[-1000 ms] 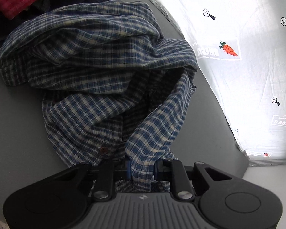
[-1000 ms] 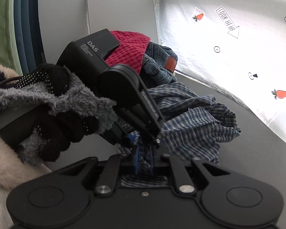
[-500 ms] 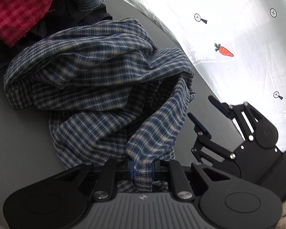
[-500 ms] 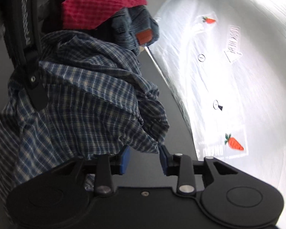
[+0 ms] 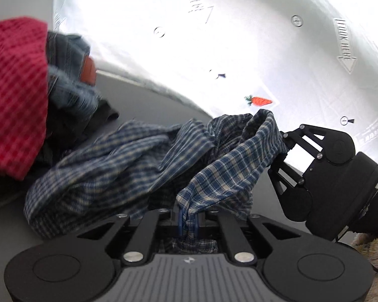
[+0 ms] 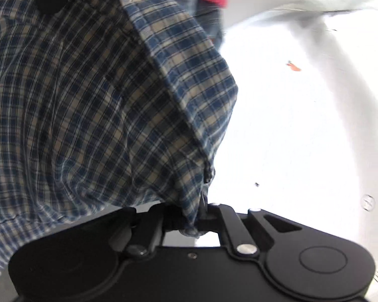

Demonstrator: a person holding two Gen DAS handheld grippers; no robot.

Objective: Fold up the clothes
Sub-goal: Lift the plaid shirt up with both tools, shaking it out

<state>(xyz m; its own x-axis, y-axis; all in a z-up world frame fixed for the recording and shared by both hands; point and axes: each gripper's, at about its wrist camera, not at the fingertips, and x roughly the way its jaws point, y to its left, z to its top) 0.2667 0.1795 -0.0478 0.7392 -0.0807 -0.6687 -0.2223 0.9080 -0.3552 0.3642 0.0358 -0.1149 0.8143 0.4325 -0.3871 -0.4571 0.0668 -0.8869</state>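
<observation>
The left tool [image 5: 188, 220], its jaws closing, pinches a fold of the blue plaid shirt [image 5: 128, 161], which lies bunched on the grey worktop [image 5: 148, 100] beside the red checked cloth [image 5: 15, 88], while the right tool [image 6: 197, 216] pinches another edge of the shirt.

Matte black left gripper [image 5: 188, 222]: ribbed grey plate at six o'clock, silver screws, blue-edged pads. Right gripper [image 5: 284, 148] at three o'clock, black linkage bars, boxy housing, thin cable; fuzzy beige sleeve [image 5: 375, 249] behind.
</observation>
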